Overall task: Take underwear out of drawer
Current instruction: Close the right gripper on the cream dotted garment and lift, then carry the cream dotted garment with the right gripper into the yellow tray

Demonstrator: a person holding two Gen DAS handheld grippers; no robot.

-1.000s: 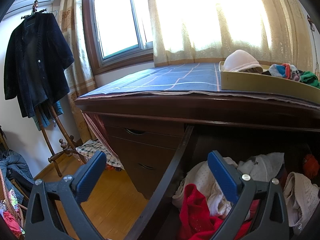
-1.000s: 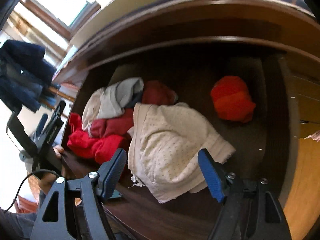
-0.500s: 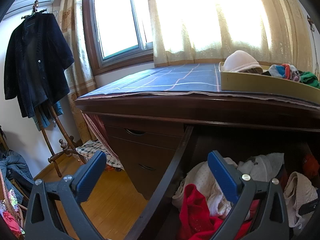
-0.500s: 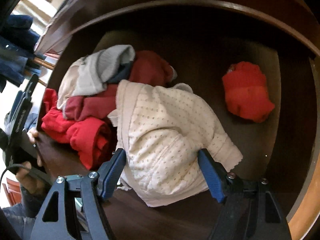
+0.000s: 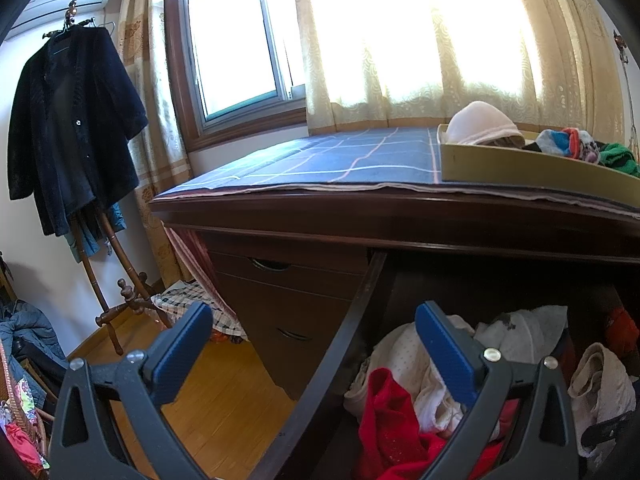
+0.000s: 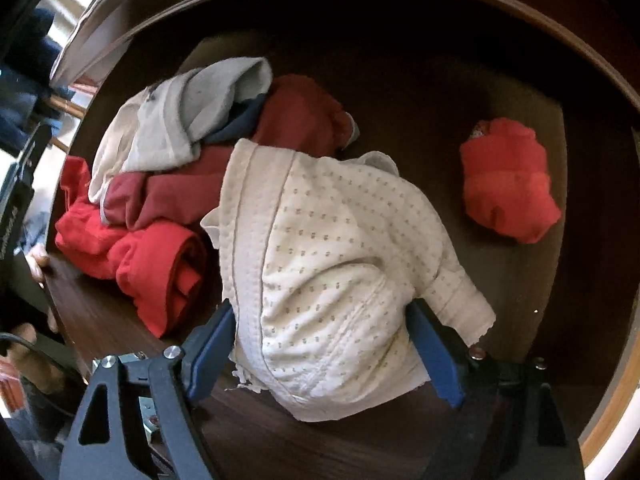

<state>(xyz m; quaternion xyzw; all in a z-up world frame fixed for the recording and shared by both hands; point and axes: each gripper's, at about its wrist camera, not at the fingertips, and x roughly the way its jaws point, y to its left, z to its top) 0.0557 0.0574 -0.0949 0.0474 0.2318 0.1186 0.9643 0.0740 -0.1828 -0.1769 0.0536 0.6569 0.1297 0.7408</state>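
The open drawer holds a heap of underwear. On top lies a cream dotted pair, also seen at the right edge of the left wrist view. My right gripper points steeply down over it. Its jaws have just been opening, and the blue pads flank the cream pair's near end without squeezing it. My left gripper is open and empty, straddling the drawer's left side wall.
Red garments and a grey one lie left of the cream pair, with a red bundle apart at the right. A yellow tray of clothes stands on the desk. A dark coat hangs at left.
My right gripper has sunk towards the cream pair and tipped further down; its jaws have spread and now stand either side of the fabric. The left gripper has not moved.
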